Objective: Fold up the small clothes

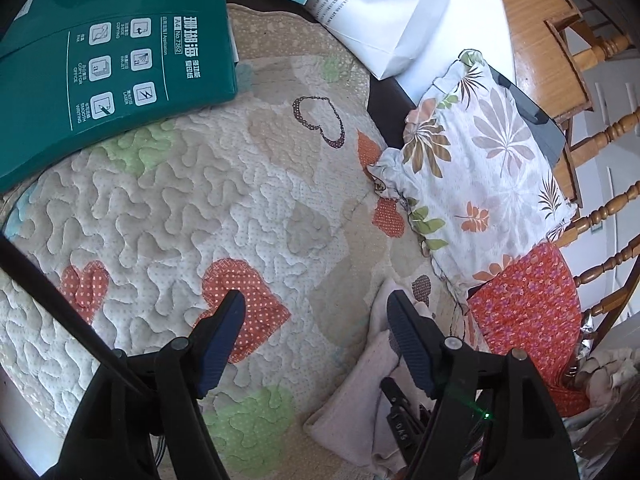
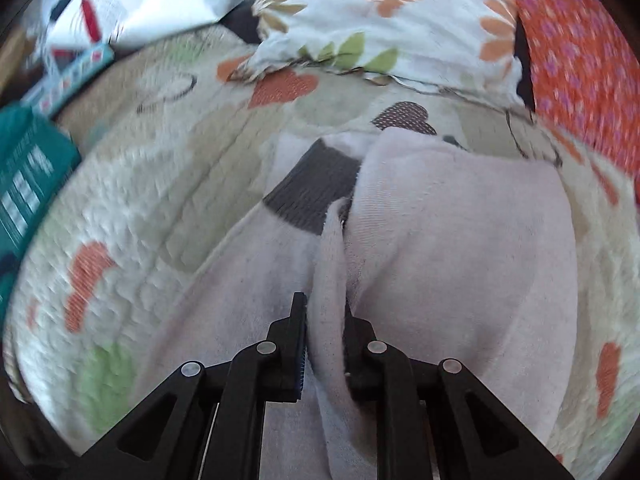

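A pale pink garment (image 2: 440,240) with a dark grey band (image 2: 316,188) lies on the heart-patterned quilt (image 2: 160,184). My right gripper (image 2: 324,304) is shut on a raised fold of it, and the cloth bulges up between the pads. The right wrist view is blurred by motion. In the left wrist view the same pink garment (image 1: 352,392) shows at the lower right, partly under my right finger (image 1: 408,340). My left gripper (image 1: 315,296) hangs open above the quilt (image 1: 180,208) with nothing between its fingers.
A green paper-ream box (image 1: 100,60) lies on the quilt's far left and a white paper bag (image 1: 400,20) behind it. A folded leaf-print cloth (image 1: 480,168) and a red floral cloth (image 1: 532,312) lie at the right, beside a wooden chair (image 1: 600,208).
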The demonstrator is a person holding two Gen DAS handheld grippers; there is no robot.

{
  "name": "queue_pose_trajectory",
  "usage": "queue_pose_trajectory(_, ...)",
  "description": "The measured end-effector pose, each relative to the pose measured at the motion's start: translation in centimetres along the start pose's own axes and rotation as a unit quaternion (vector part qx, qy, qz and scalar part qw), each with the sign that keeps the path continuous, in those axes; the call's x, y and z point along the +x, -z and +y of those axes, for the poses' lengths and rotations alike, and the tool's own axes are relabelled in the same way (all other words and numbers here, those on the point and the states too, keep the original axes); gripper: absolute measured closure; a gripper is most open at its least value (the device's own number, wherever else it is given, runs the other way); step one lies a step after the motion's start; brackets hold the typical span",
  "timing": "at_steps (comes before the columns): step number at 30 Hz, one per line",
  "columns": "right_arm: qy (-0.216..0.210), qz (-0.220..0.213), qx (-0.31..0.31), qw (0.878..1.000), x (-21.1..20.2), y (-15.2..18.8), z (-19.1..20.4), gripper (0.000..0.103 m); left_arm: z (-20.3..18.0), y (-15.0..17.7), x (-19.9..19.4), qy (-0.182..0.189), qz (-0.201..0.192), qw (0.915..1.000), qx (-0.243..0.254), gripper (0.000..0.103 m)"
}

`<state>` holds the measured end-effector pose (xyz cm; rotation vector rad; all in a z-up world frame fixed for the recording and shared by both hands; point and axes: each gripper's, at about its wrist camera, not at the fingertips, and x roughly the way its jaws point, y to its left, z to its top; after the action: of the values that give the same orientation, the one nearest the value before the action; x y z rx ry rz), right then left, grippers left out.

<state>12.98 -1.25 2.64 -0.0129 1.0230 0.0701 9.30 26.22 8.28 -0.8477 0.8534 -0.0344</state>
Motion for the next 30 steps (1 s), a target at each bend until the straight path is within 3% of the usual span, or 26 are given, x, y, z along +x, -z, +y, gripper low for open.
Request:
queue_pose_trajectory(4, -0.017, 0.002, 0.004, 1.000, -0.6, -0.6, -0.2, 0.087, 0.0, 0.1, 0.1, -0.004, -0.001, 1.0000, -0.001, 0.031)
queue_pose_trajectory(6, -0.037, -0.002, 0.008, 0.999, -1.1, -1.1, -0.4, 0.096, 0.0, 0.2, 0.2, -0.006, -0.001, 1.0000, 0.000, 0.031)
queue_pose_trajectory(10, -0.054, -0.002, -0.004, 0.999, -1.5, -2.0, 0.9, 0.093, -0.3, 0.5, 0.6, -0.014, 0.000, 0.9999, 0.005, 0.031)
queue_pose_trajectory(12, -0.109, 0.016, 0.010, 0.994, -1.4, -2.1, 0.4, 0.085, -0.4, 0.7, 0.7, -0.015, 0.001, 0.9999, 0.007, 0.031)
queue_pose_trajectory(14, -0.172, 0.012, 0.062, 0.983, -2.2, -2.1, -2.1, 0.077, -0.8, 0.9, 0.9, -0.013, 0.003, 0.9998, 0.014, 0.031)
queue_pose_trajectory(16, -0.204, 0.006, 0.104, 0.973, -3.2, -2.0, -5.1, 0.076, -1.5, 1.4, 1.2, -0.011, 0.007, 0.9995, 0.029, 0.031)
queue_pose_trajectory(21, -0.169, -0.017, 0.140, 0.976, -5.3, -0.9, -10.8, 0.071, -4.6, 4.1, 3.4, 0.010, 0.051, 0.9948, 0.088, 0.031)
queue_pose_trajectory(26, -0.146, -0.015, 0.164, 0.975, -5.9, 1.0, -14.5, 0.072, -8.8, 9.1, 6.7, 0.052, 0.127, 0.9783, 0.156, 0.031)
queue_pose_trajectory(30, -0.144, -0.014, 0.169, 0.975, -6.4, 2.0, -16.0, 0.071, -11.4, 12.6, 8.6, 0.039, 0.154, 0.9641, 0.213, 0.031)
